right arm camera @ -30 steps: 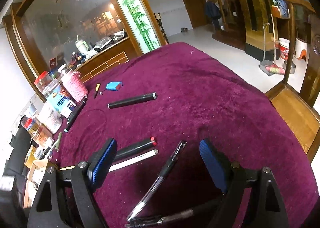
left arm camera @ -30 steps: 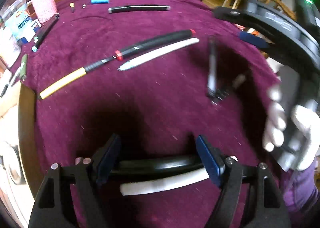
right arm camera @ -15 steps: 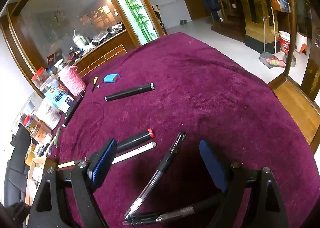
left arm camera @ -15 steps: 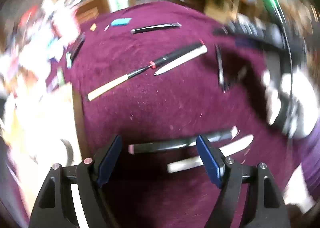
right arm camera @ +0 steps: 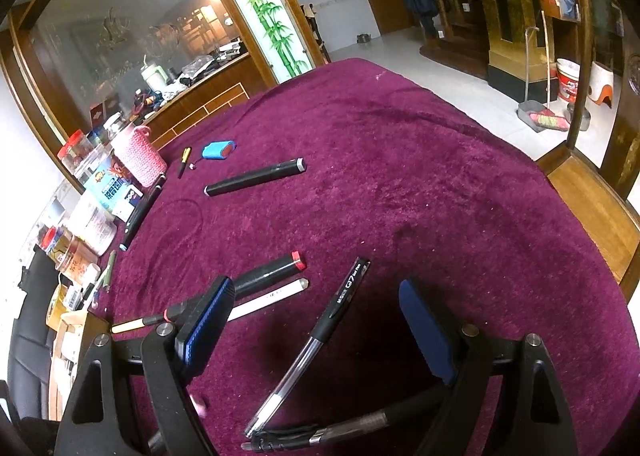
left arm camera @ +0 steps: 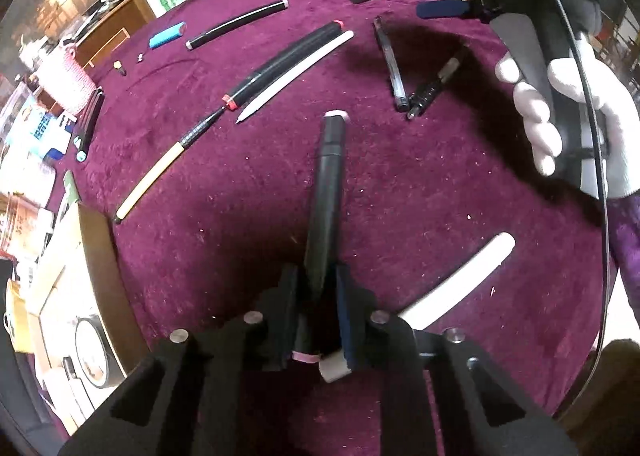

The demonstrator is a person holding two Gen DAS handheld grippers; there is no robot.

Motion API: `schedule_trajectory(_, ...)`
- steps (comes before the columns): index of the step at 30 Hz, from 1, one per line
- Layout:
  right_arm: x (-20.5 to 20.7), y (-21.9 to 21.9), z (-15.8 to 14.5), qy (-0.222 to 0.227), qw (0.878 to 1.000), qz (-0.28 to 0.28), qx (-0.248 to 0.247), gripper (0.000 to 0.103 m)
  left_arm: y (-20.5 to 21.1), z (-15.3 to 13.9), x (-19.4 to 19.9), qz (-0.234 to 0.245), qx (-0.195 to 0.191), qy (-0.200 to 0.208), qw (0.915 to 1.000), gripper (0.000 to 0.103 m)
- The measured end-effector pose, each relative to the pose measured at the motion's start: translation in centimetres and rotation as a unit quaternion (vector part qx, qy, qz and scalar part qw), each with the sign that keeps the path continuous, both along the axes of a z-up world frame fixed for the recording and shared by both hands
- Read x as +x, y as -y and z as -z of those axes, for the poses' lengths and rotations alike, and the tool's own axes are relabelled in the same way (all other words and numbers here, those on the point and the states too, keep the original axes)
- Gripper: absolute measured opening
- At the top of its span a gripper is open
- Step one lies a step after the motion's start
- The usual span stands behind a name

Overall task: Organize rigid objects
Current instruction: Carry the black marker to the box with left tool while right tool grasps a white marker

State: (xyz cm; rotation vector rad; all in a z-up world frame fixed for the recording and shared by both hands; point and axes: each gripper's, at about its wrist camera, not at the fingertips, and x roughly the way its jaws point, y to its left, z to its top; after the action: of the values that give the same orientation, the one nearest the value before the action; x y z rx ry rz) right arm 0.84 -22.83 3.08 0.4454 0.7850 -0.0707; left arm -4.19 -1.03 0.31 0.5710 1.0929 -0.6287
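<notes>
We see our left gripper (left arm camera: 318, 296) with its jaws just closed on a long black marker with a pale end cap (left arm camera: 326, 199), which sticks out far ahead of the pads over the dark red velvet tablecloth (left arm camera: 400, 183). A white plastic pen tube (left arm camera: 460, 280) lies on the cloth just to the right of that gripper, its near end hidden under the gripper's frame.

Our right gripper (right arm camera: 316, 320) hangs with its blue pads spread wide and nothing pressed between them. A clear-barrelled gel pen with a black grip (right arm camera: 316, 340) lies on the cloth between its fingers, and a second dark pen (right arm camera: 340, 430) lies crosswise at the near edge. A gloved hand (left arm camera: 568, 115) holds this gripper's handle.

Farther left lie a black marker with a red cap (right arm camera: 272, 272) and a slim white pen (right arm camera: 268, 300) side by side. At the far left sit another black marker (right arm camera: 256, 177), a small blue lighter (right arm camera: 218, 149) and a pink knitted holder (right arm camera: 140, 155).
</notes>
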Motion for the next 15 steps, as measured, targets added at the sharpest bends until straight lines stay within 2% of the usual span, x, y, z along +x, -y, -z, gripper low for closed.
schedule_trajectory(3, -0.1, 0.0, 0.0, 0.000, 1.000, 0.001, -0.001, 0.087, 0.8, 0.4, 0.7, -0.013, -0.008, 0.000, 0.9999, 0.020)
schedule_trajectory(5, -0.1, 0.0, 0.0, 0.001, 1.000, 0.002, -0.003, 0.087, 1.2, 0.6, 1.1, -0.020, -0.004, 0.014, 0.9997, 0.031)
schedule_trajectory(7, 0.0, 0.0, 0.1, -0.001, 1.000, 0.003, -0.004, 0.087, 1.7, 0.2, 2.0, -0.033, 0.007, 0.039, 0.9987, 0.052)
schedule_trajectory(9, 0.1, -0.1, 0.2, -0.004, 1.000, 0.003, -0.006, 0.087, 1.6, 0.2, 2.6, -0.042, -0.003, 0.039, 0.9983, 0.053)
schedule_trajectory(10, 0.2, -0.1, 0.2, -0.005, 1.000, 0.002, -0.007, 0.087, 1.3, 0.1, 2.8, -0.047, -0.011, 0.037, 0.9981, 0.051)
schedule_trajectory(11, 0.2, -0.1, 0.2, -0.005, 1.000, 0.003, -0.010, 0.087, 1.3, 0.1, 3.0, -0.051, -0.022, 0.030, 0.9980, 0.043)
schedule_trajectory(12, 0.2, -0.1, 0.2, -0.005, 1.000, 0.005, -0.015, 0.087, 1.1, -0.1, 3.0, -0.051, -0.044, 0.011, 0.9976, 0.018)
schedule_trajectory(13, 0.3, -0.2, 0.2, -0.005, 1.000, 0.006, -0.019, 0.087, 1.2, -0.1, 2.9, -0.055, -0.060, 0.005, 0.9967, 0.014)
schedule_trajectory(15, 0.3, -0.2, 0.2, -0.004, 1.000, 0.006, -0.026, 0.087, 1.0, -0.6, 2.1, -0.059, -0.067, 0.018, 0.9959, 0.014)
